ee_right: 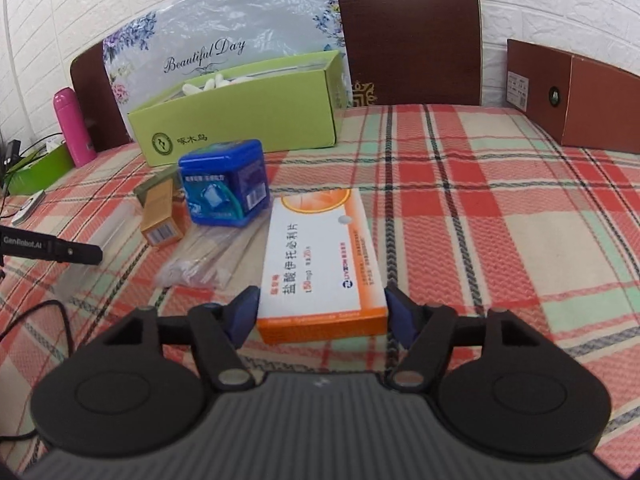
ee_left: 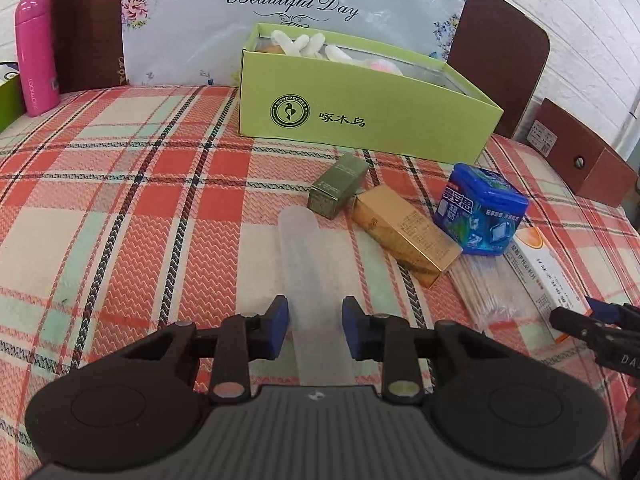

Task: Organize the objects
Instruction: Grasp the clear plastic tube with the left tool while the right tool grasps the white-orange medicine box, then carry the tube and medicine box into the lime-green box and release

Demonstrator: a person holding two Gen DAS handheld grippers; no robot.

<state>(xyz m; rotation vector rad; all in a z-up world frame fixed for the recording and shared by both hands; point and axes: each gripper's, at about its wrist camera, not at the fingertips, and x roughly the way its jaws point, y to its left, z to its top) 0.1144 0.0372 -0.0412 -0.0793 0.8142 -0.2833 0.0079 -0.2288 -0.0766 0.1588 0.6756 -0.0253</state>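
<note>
As long axes run straight ahead, straddling clear case [ee_left: 308,280] with left gripper [ee_left: 315,326], medicine box [ee_right: 320,264] with right gripper [ee_right: 322,312], fingers apart, unclamped.

Left gripper [ee_left: 315,330] and right gripper [ee_right: 322,316]: black plastic bodies, ribbed grey centre plates, twin round discs, silver pivot pins, blue finger pads [ee_left: 277,328]. White "GenRobot.AI" lettering on one side.

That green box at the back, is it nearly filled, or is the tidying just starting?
Early on. The green box holds only some white and pink soft things. The left claw straddles a clear plastic case; the right claw brackets the orange medicine box. Gold box, olive box, blue tub, stick packet remain outside.
</note>
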